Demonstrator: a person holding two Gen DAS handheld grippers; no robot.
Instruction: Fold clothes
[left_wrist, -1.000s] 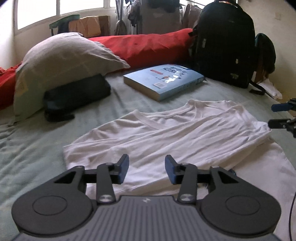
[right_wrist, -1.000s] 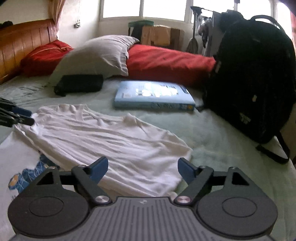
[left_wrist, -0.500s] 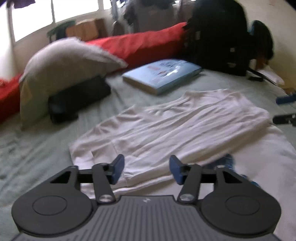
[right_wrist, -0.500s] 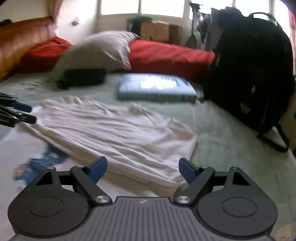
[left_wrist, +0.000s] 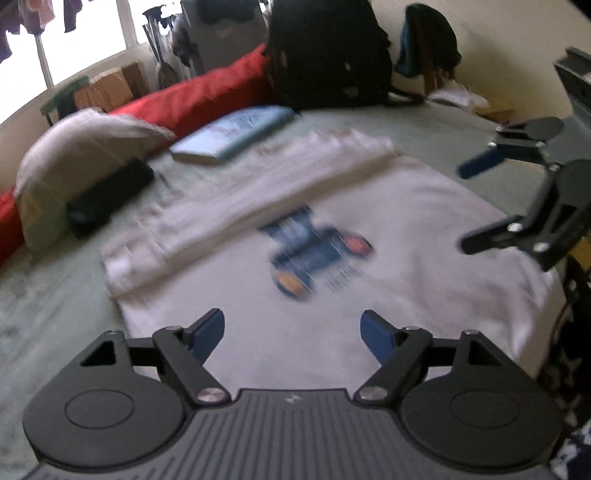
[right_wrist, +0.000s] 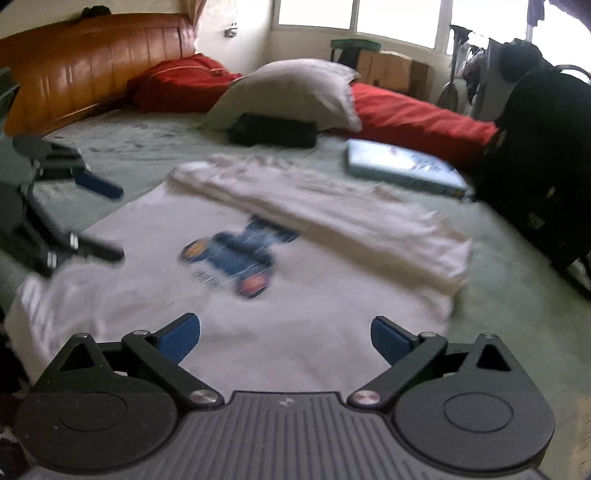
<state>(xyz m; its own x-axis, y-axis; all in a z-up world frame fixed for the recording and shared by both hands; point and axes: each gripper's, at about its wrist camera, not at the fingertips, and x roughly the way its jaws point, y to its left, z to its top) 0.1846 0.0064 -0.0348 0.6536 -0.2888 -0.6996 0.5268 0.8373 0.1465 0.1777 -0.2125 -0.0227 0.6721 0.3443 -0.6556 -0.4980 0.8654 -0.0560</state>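
The white T-shirt lies spread on the pale green bedsheet, printed side up, its blue car print near the middle and its far edge folded over into a long band across the top. The left gripper hangs over the near hem, its blue fingers apart; the jaws have just been opening, with nothing between them but the cloth lying below. The right gripper hangs over the same near edge, jaws just opened too and standing very wide, nothing pinched. Each tool shows at the edge of the other's view, on opposite sides of the shirt. Beyond the shirt a light blue book lies flat, a black backpack stands by the red bolster, and a grey pillow leans over a black pouch. Both views are blurred.
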